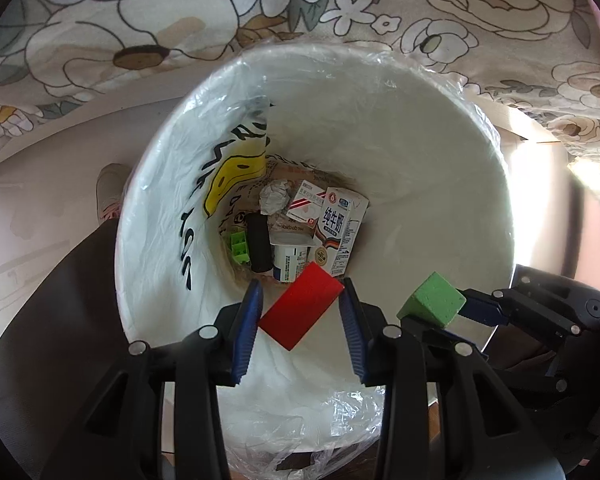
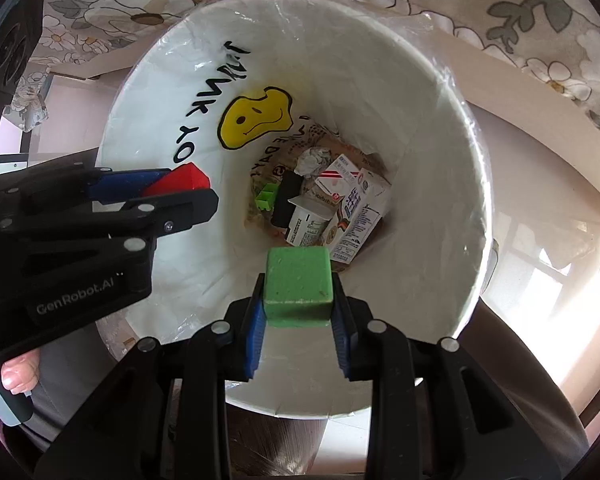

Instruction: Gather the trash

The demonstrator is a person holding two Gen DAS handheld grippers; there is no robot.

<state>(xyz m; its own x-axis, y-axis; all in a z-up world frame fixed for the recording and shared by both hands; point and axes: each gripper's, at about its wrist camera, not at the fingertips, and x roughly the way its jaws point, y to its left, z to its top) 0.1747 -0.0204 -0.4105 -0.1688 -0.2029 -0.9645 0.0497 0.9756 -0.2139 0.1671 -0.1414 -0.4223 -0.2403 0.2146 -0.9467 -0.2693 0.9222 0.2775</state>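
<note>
Both grippers hang over the open mouth of a white trash bin [image 1: 452,184] lined with clear plastic. My left gripper [image 1: 300,304] has its fingers spread wider than the red block [image 1: 300,306], which sits tilted between them, loose in the gap. In the right wrist view the left gripper [image 2: 172,188] shows at the left with the red block [image 2: 180,182] at its tip. My right gripper [image 2: 298,292] is shut on a green cube [image 2: 299,286]; it also shows in the left wrist view [image 1: 434,300].
At the bin's bottom [image 2: 320,196] lie a milk carton [image 1: 340,232], a crumpled paper ball [image 1: 274,196], a black cylinder [image 1: 259,248], a small green piece [image 1: 239,247] and other boxes. A flowered tablecloth [image 1: 140,20] hangs behind the bin.
</note>
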